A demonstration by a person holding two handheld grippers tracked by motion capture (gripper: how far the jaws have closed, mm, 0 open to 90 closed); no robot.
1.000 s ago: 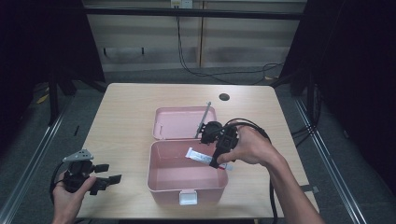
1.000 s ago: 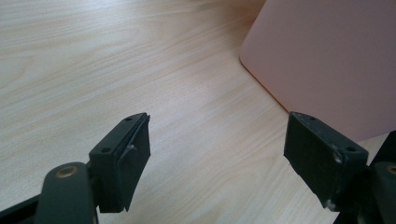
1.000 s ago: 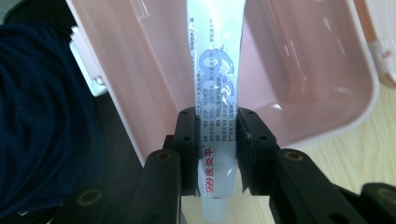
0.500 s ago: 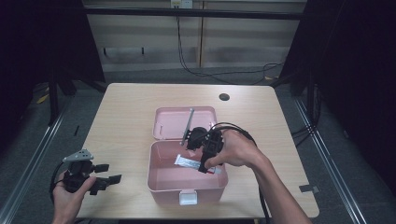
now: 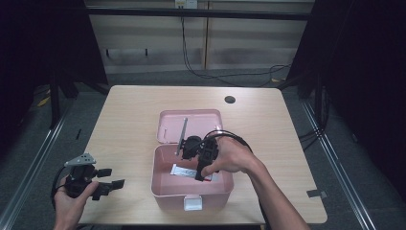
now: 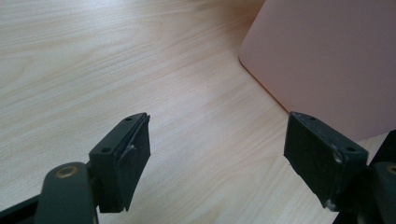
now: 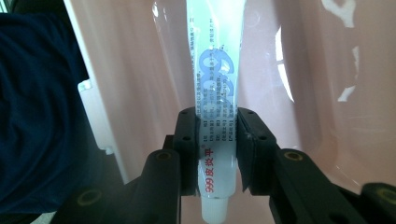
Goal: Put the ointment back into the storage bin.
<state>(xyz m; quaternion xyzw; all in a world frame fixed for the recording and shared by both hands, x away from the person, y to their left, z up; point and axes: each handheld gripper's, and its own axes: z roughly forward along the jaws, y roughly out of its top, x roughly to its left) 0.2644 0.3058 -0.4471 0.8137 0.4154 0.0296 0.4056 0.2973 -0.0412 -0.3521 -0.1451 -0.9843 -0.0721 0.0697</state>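
A white tube [image 7: 215,84] with blue print and red lettering is clamped between the pads of the right gripper [image 7: 216,154], which is closed tight on it near the capped end. In the high view, the right gripper [image 5: 201,170] is seen lowered into the open pink box [image 5: 163,184], and the tube [image 5: 184,171] is held low inside the box, close above its floor, lying roughly level and pointing toward the box's left wall. The box's lid [image 5: 201,122] is laid back flat on the bench [image 5: 129,120] behind it, and a thin grey strip [image 5: 183,136] is seen slanting across the lid.

The left gripper [image 5: 107,178] is held at the near left corner of the bench, well apart from the box. In the left gripper view, its jaws are spread wide with nothing between them, above bare wood, with a pink wall of the box [image 6: 327,60] seen just ahead.
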